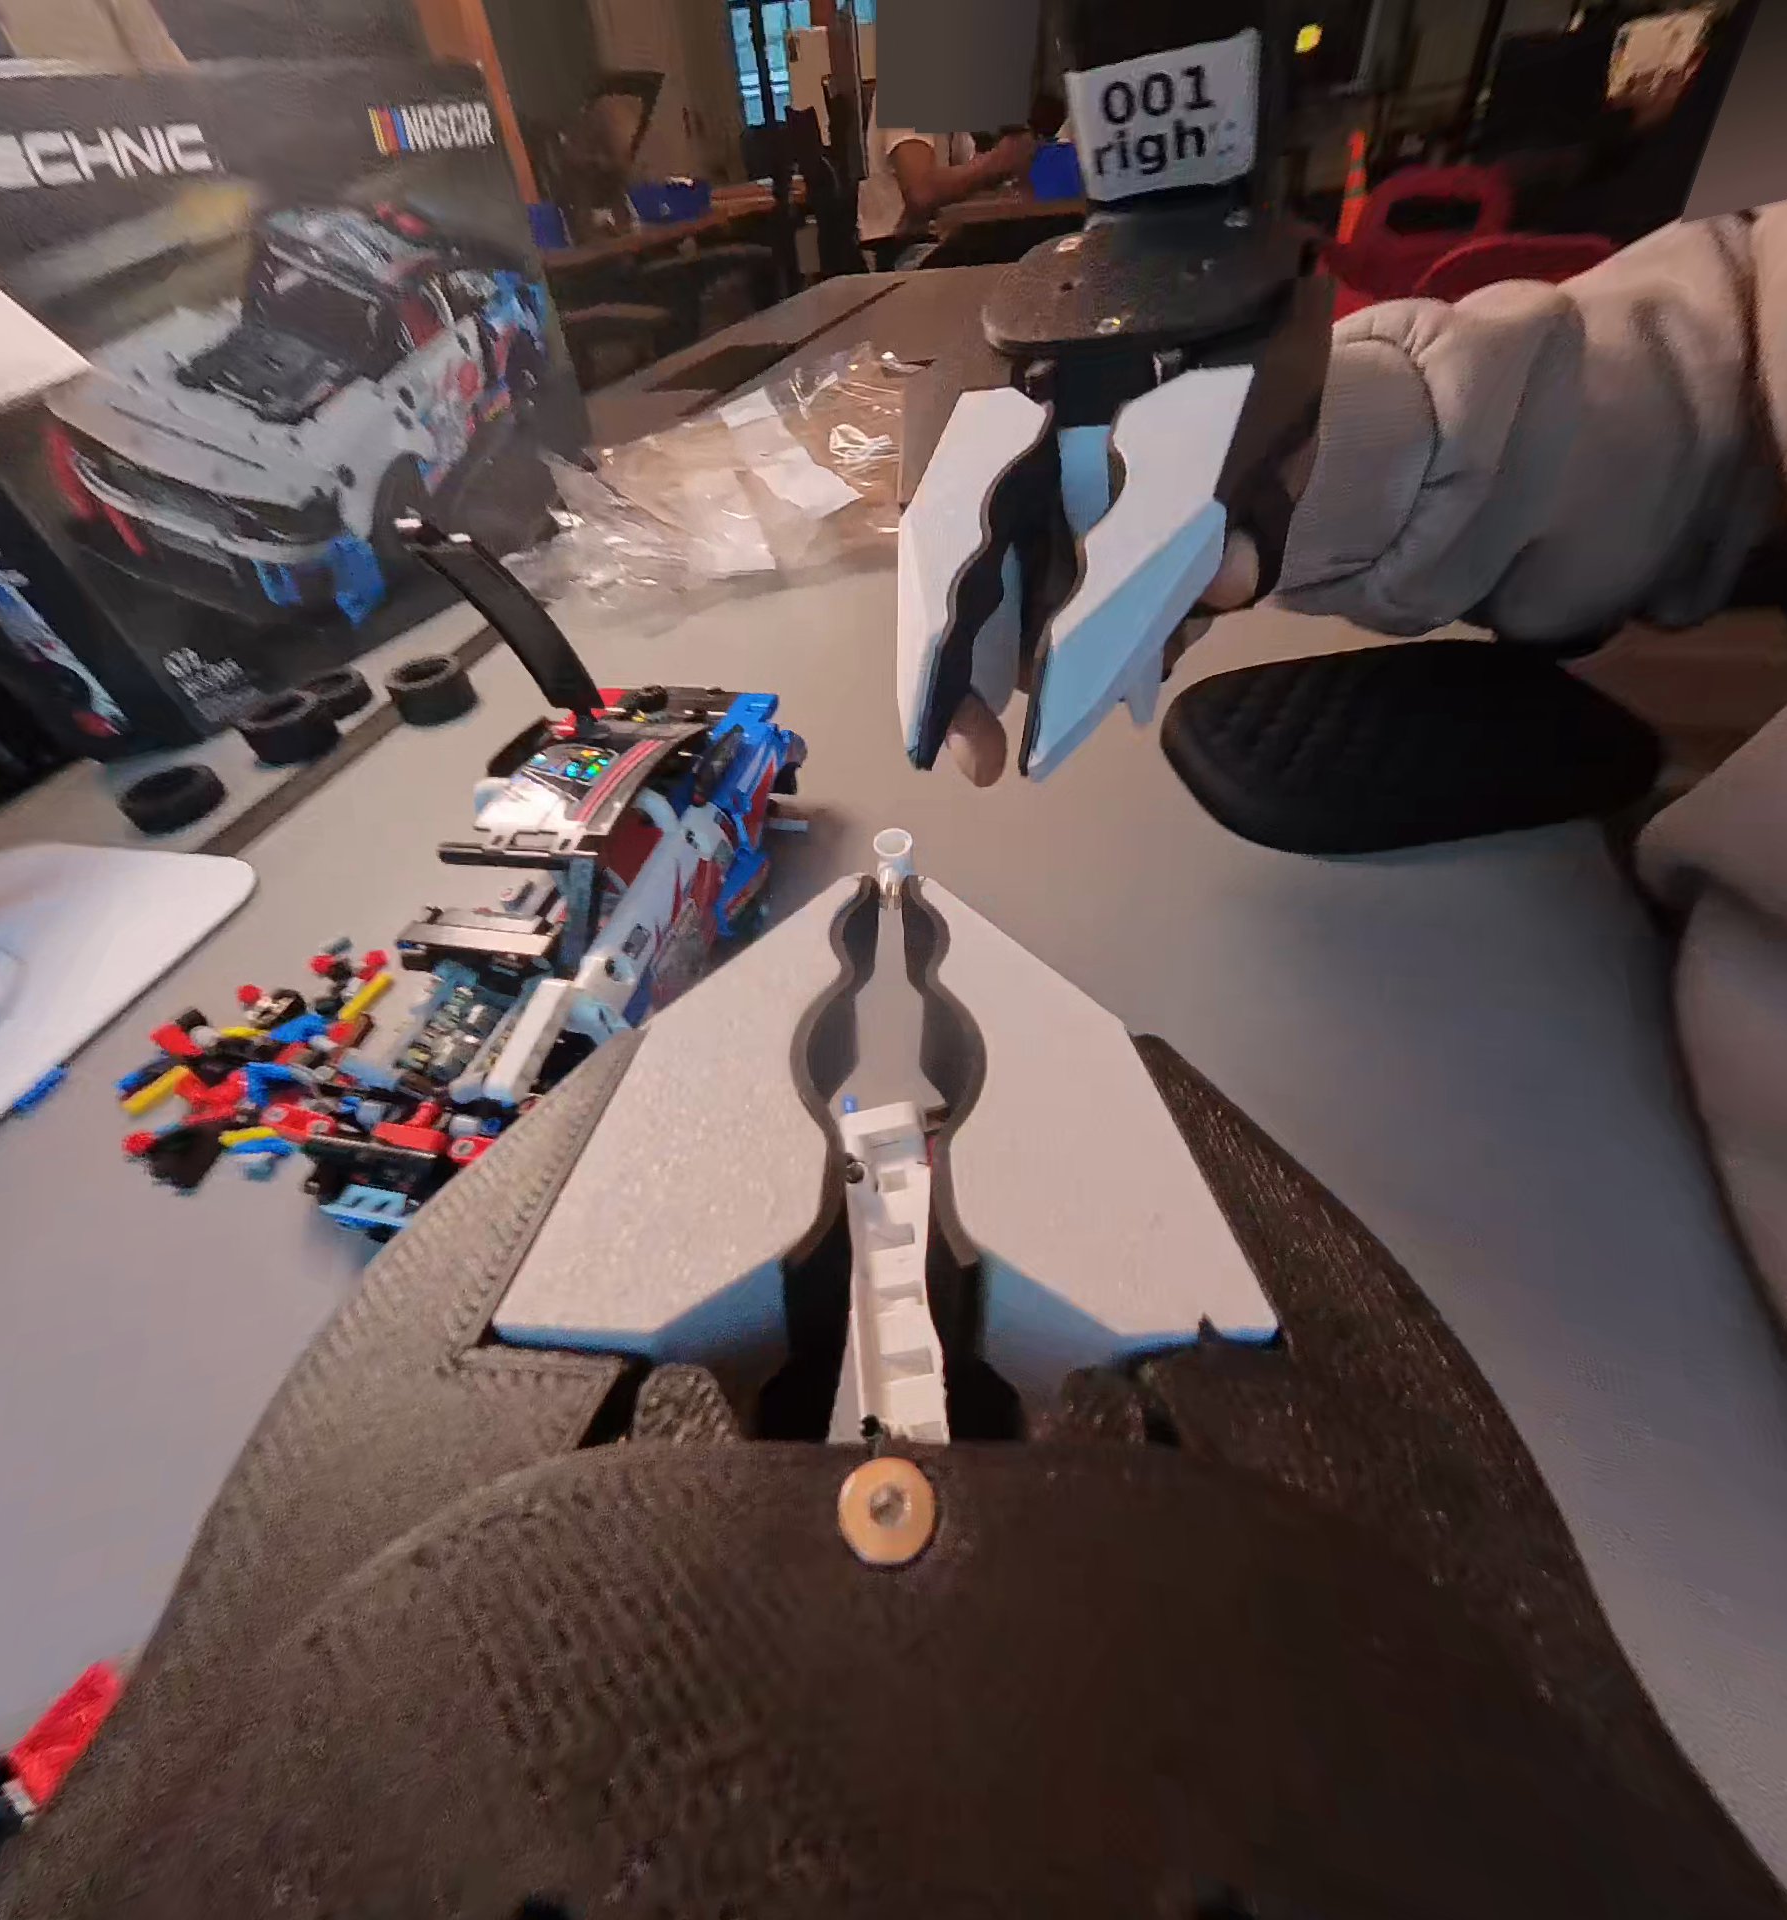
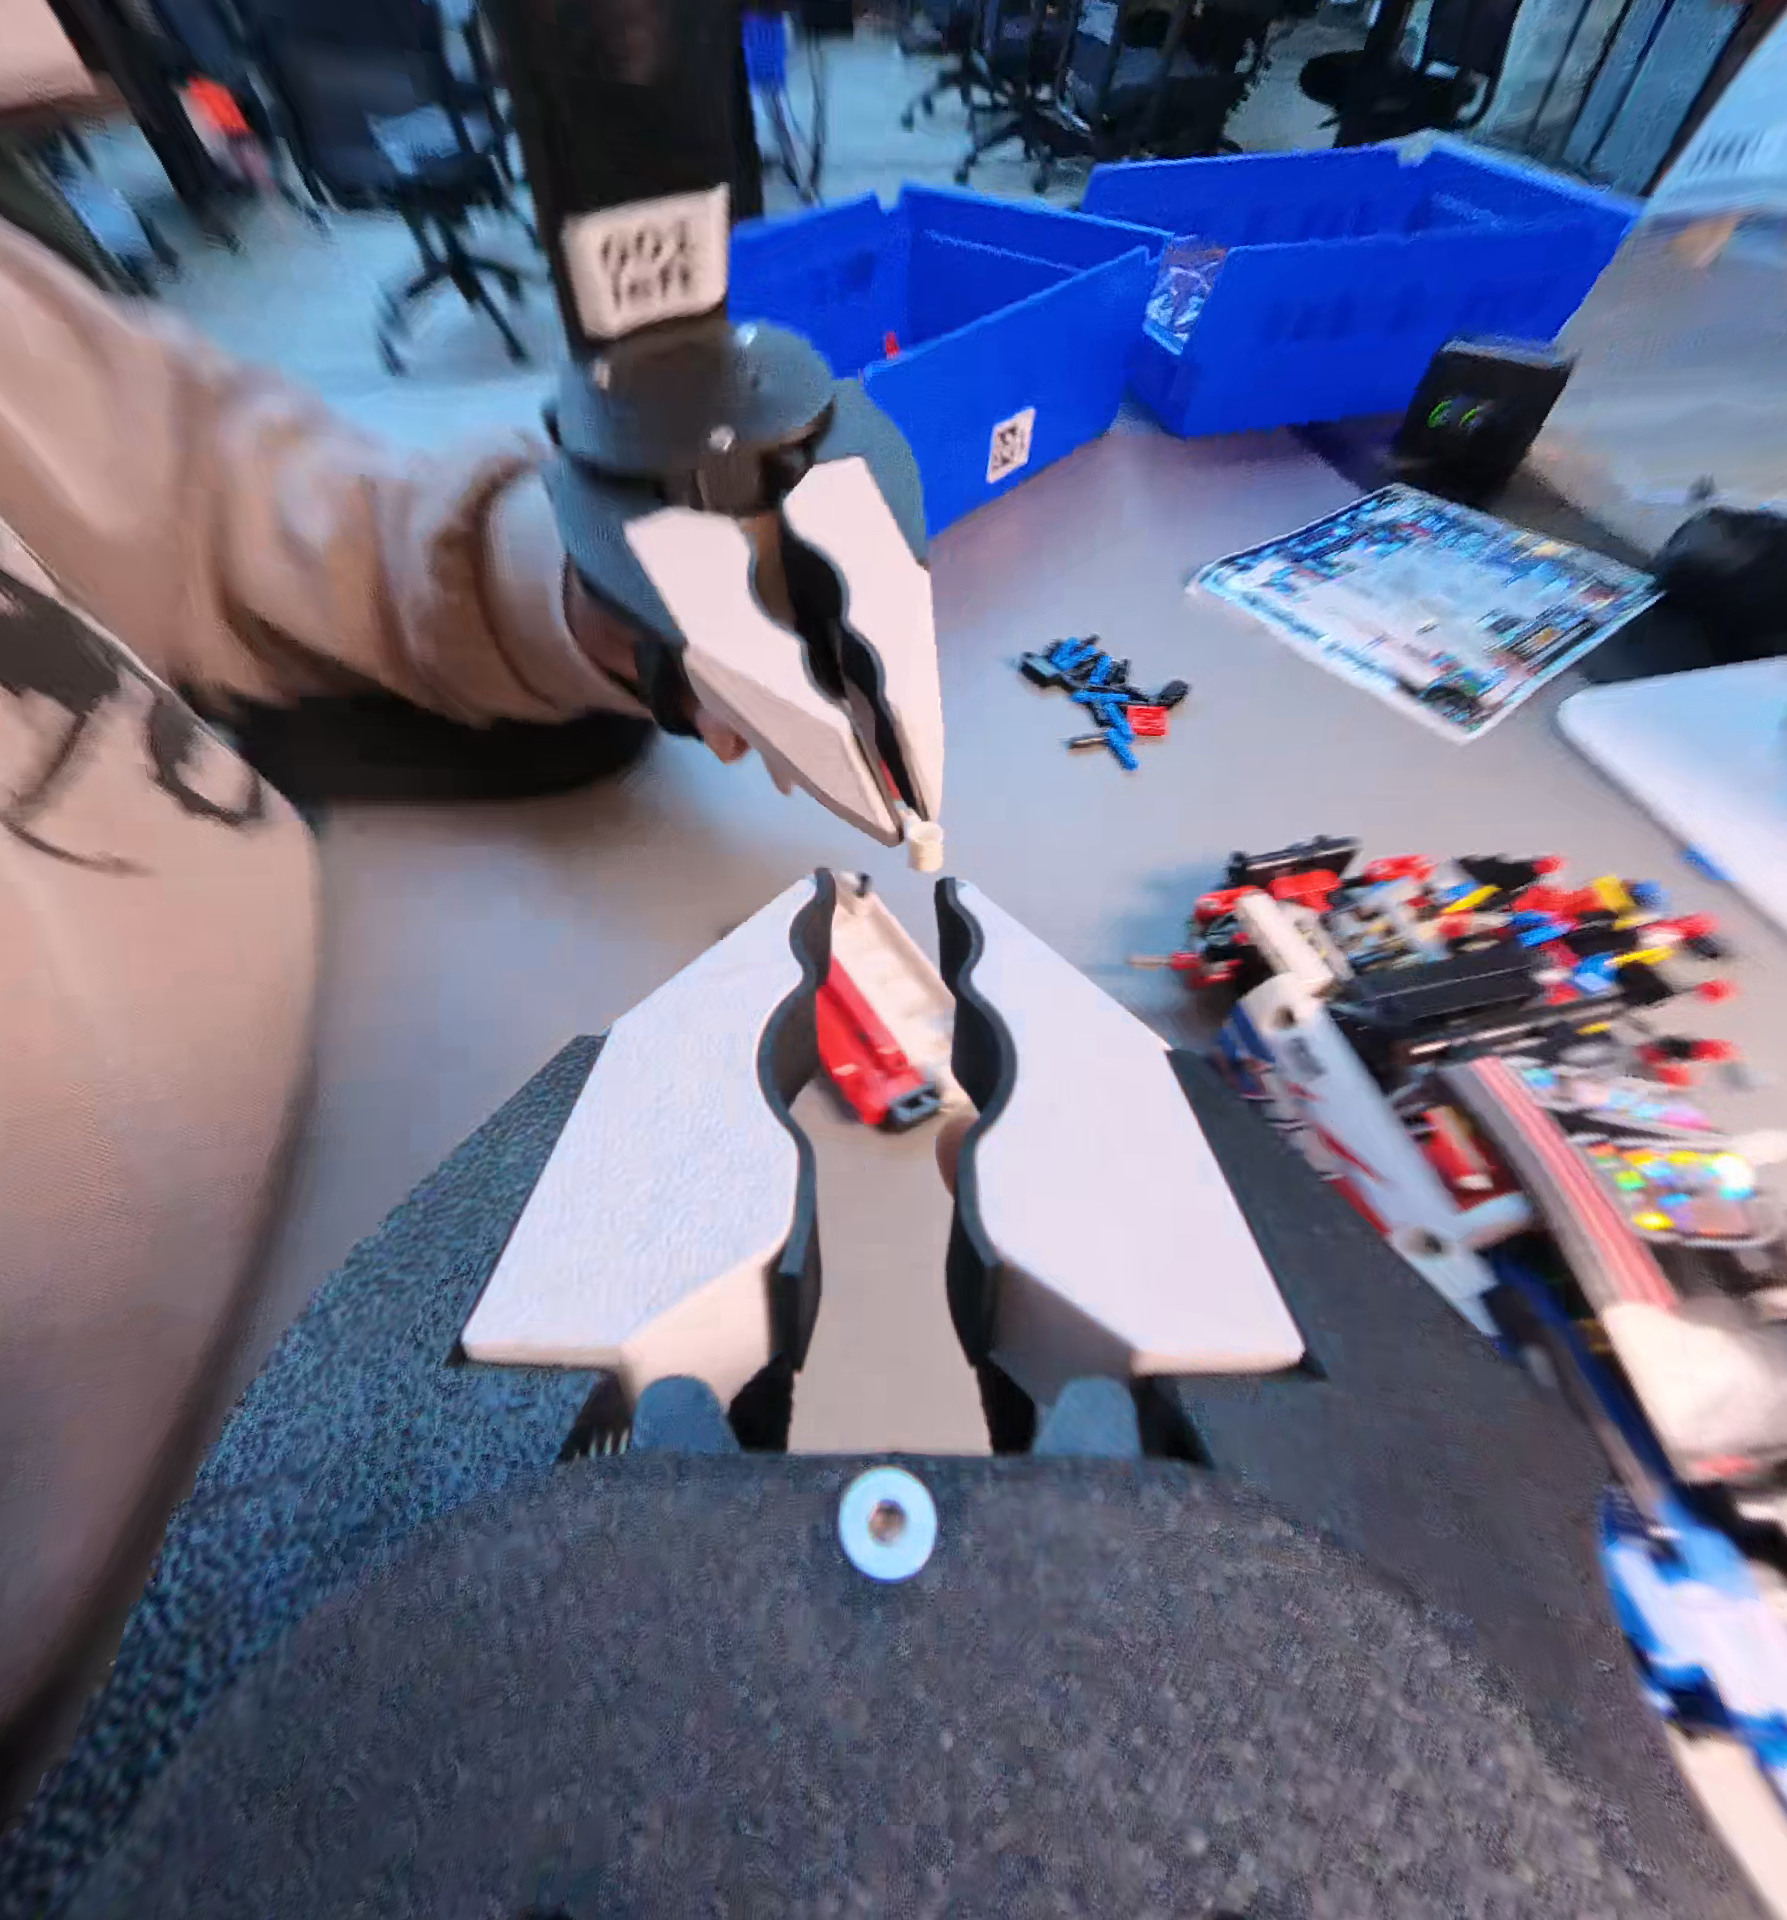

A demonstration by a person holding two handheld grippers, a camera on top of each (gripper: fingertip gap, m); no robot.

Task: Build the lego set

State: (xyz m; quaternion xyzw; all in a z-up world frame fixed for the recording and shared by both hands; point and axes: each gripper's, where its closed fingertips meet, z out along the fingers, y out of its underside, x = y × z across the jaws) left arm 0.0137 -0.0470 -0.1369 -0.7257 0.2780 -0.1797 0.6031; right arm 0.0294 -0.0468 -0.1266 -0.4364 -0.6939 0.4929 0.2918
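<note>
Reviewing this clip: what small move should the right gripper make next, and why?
Probably ease the right gripper, open and empty, forward onto the small white connector pinched at the left gripper tips; the two sit almost tip to tip.

The worktop (image 1: 1232, 1039) looks smooth and matt grey; the toy car (image 1: 640, 883) is shiny plastic; the clear bags (image 1: 764, 488) are crinkly; the tongs (image 1: 894, 883) have rough black plastic.

I see blue bins (image 2: 1024, 343) at the tabletop's (image 2: 1128, 561) far edge, office chairs (image 2: 1055, 94) behind, a black armrest (image 1: 1408, 743) nearby.
</note>
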